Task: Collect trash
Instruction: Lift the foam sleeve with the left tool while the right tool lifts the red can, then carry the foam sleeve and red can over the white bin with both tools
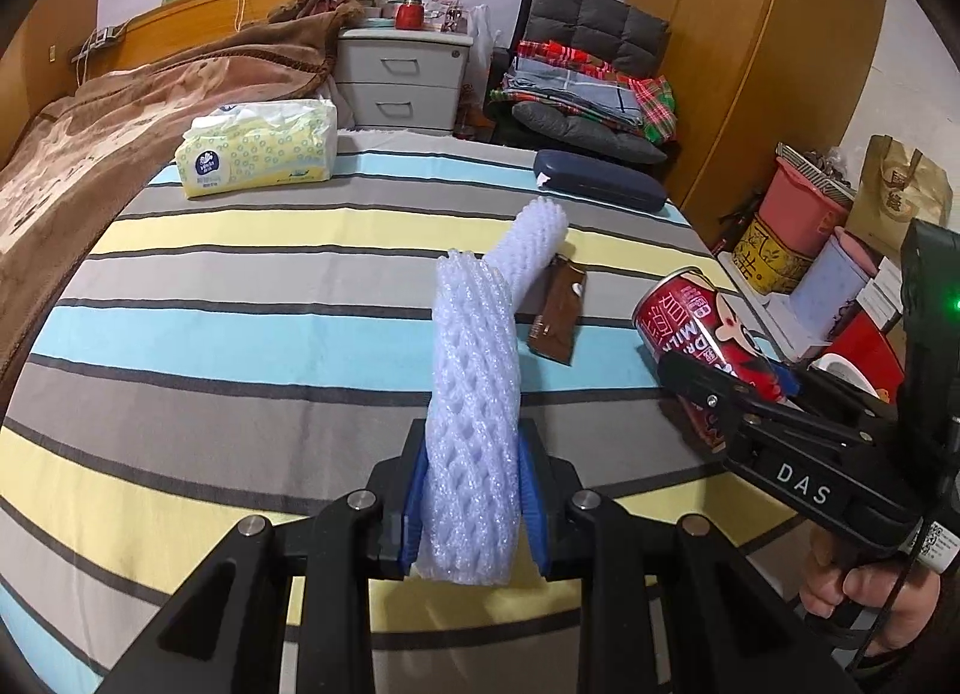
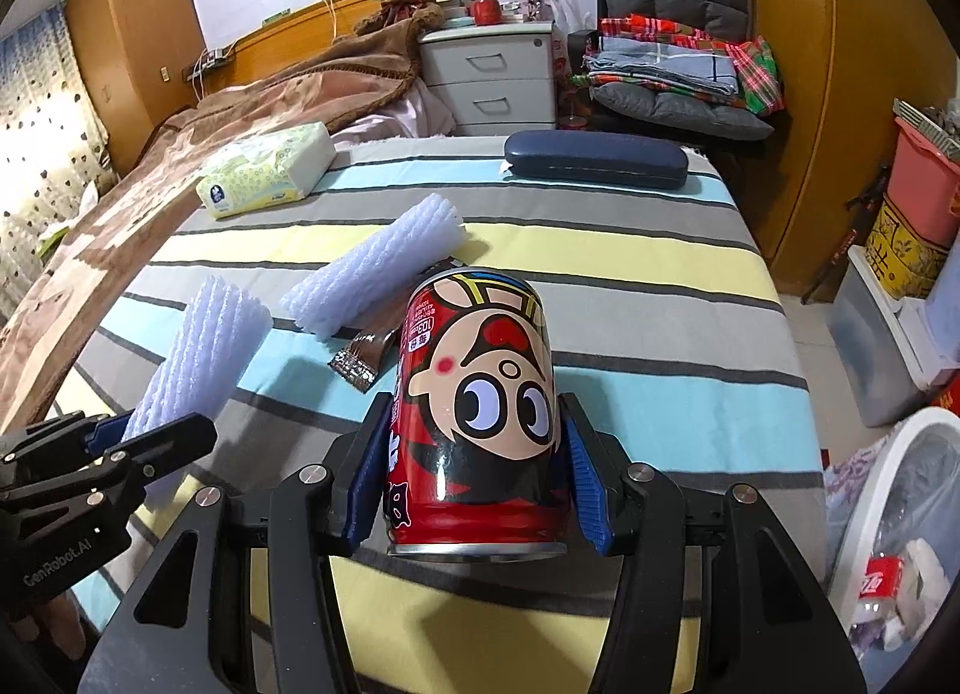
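Left gripper was clamped on 1 white foam net sleeve, its blue pads pinching the lower end so the rest stood out ahead of the fingers, apparently clear of the striped bed cover. Right gripper was closed on a red cartoon-printed drink can, pads on opposite sides of the barrel, can upside down with its rim toward the camera. A 2nd foam sleeve lay on the bed just ahead and left of the right gripper, and a brown foil wrapper sat partly under it, touching. Judged handling: foam is very light and soft, crushes under the pads and flops, so a mid-length pinch would hold it steadier; the can is stiff but thin-walled and smooth, likely empty, best squeezed across the middle as here; the wrapper is flat and slippery, needing an edge pick. A white bin low to the right of the right gripper already held a bottle and scraps, a likely drop point. Hidden: the bin's far rim was cut off, the can's far end could not be checked for an opening, and most of the wrapper was covered in the right wrist view.
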The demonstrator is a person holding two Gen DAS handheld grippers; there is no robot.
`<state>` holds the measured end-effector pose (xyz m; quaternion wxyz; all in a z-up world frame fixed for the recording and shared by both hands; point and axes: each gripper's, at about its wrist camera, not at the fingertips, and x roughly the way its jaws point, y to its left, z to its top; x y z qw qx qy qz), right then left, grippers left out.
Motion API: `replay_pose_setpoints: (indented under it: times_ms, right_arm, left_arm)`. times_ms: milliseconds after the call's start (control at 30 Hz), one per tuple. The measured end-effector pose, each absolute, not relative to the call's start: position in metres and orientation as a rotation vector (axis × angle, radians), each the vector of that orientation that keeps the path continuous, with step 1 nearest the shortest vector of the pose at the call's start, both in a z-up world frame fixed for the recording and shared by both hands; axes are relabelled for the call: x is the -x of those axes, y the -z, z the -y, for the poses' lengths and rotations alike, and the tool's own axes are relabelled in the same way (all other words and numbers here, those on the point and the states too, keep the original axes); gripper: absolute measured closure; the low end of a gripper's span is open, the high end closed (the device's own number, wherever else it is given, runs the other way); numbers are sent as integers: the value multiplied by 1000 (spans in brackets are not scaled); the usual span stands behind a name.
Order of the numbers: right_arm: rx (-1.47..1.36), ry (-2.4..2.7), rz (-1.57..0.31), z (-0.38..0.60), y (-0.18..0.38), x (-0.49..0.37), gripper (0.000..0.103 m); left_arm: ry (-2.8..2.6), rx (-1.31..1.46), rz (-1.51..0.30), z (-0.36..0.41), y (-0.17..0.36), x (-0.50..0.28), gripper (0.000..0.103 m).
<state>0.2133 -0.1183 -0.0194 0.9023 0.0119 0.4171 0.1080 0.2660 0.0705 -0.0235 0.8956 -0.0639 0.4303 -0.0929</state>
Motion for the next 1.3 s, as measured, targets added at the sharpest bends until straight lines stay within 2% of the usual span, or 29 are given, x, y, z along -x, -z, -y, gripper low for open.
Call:
replay_pose_setpoints:
  times_ms: [600, 1300]
  right_arm:
    - [-79, -174, -771, 154, -9, -168, 49]
    - [-155, 37, -716, 249, -22, -119, 49]
  left_arm:
    - [260, 65, -819, -22, -16, -214, 75]
    - [487, -55, -777, 111, -39, -187, 75]
